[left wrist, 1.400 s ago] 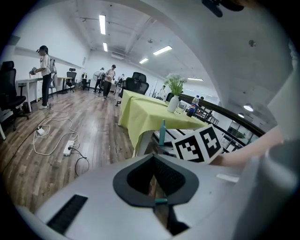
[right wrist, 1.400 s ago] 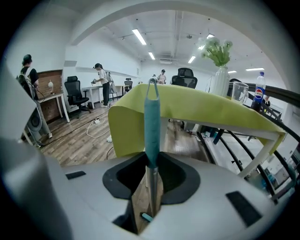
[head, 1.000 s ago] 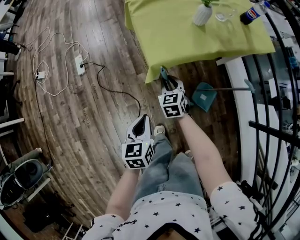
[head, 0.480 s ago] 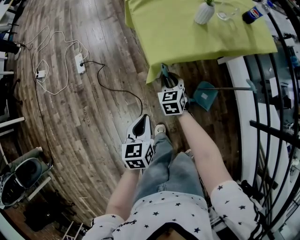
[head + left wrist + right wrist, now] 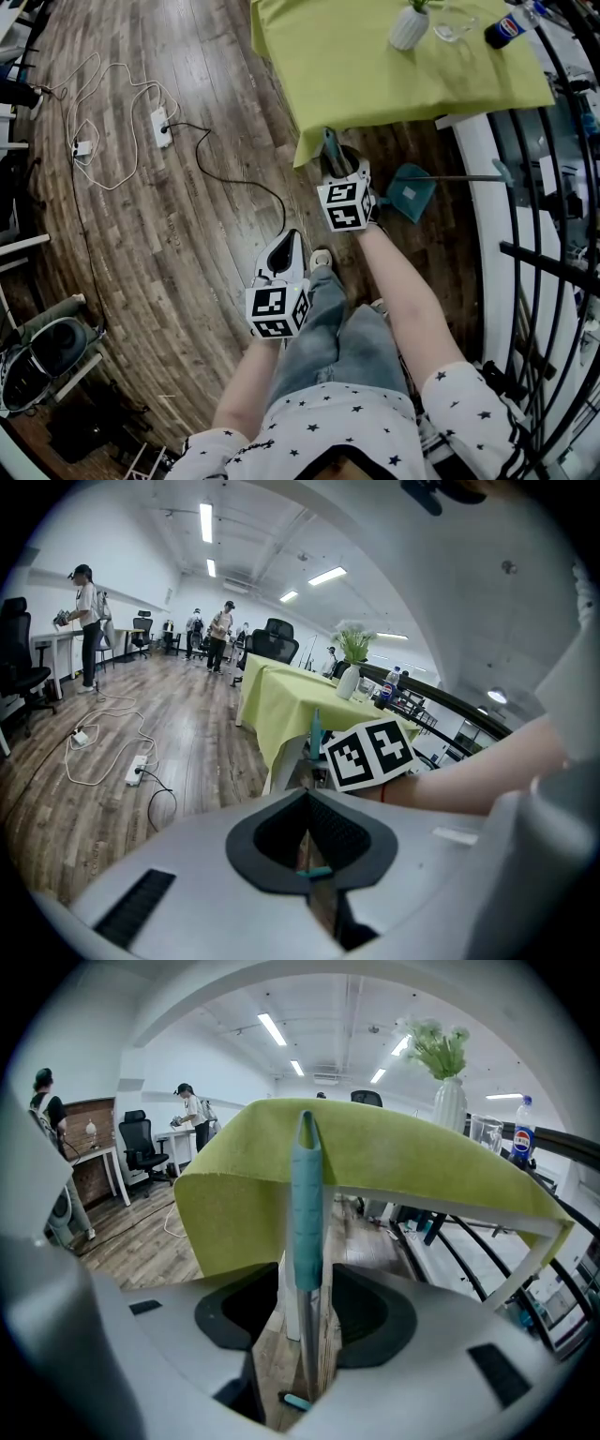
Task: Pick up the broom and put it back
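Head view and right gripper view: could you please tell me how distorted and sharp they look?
Head view: heavy fisheye, wooden floor bows, evenly lit. Right gripper view: dark round vignette, broom handle crisp, ceiling lights glare mildly.

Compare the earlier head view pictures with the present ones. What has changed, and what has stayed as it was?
The right gripper has just been opening its jaws and has let go of the broom handle. The handle now stands between the jaws with the pads clear of it. The handle itself, both arms, the left gripper and the dustpan stayed in place.
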